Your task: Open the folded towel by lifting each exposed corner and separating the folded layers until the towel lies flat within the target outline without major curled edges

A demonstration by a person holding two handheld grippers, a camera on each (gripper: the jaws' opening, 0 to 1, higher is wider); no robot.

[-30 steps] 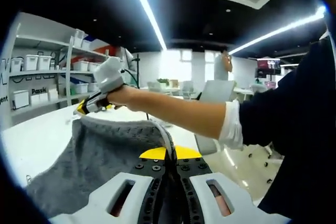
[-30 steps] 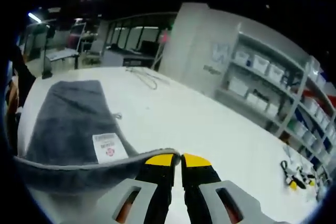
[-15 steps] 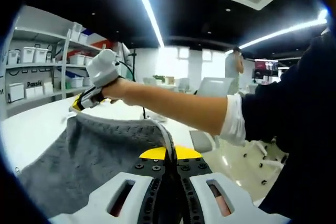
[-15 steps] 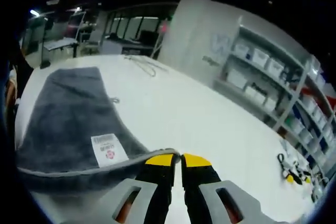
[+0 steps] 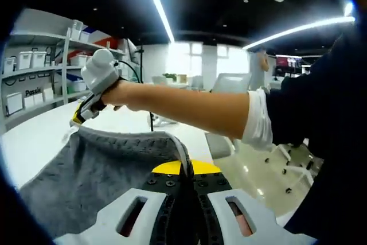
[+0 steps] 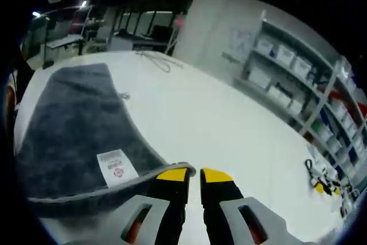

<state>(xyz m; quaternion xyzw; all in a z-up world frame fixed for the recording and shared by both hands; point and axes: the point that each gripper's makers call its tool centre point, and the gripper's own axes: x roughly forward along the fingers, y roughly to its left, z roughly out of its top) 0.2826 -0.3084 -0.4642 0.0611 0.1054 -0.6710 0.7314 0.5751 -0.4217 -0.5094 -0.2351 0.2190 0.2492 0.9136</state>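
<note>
A grey towel hangs stretched between my two grippers above the white table. My left gripper is shut on the towel's hem at one corner. Coming in from the upper left of the left gripper view, my right gripper sits in a person's hand and pinches the far corner. In the right gripper view, the towel slopes away to the left with a white label facing up. Its pale hem ends at my right gripper, whose yellow tips stand a narrow gap apart.
Shelves with white bins line the wall beyond the table. A small black and yellow tool lies at the table's right, and a thin cable at its far end. A person's bare forearm crosses the left gripper view.
The right gripper has drawn farther from the left one, pulling the towel's top edge longer. In the right gripper view the towel spreads wider and its label sits lower.
</note>
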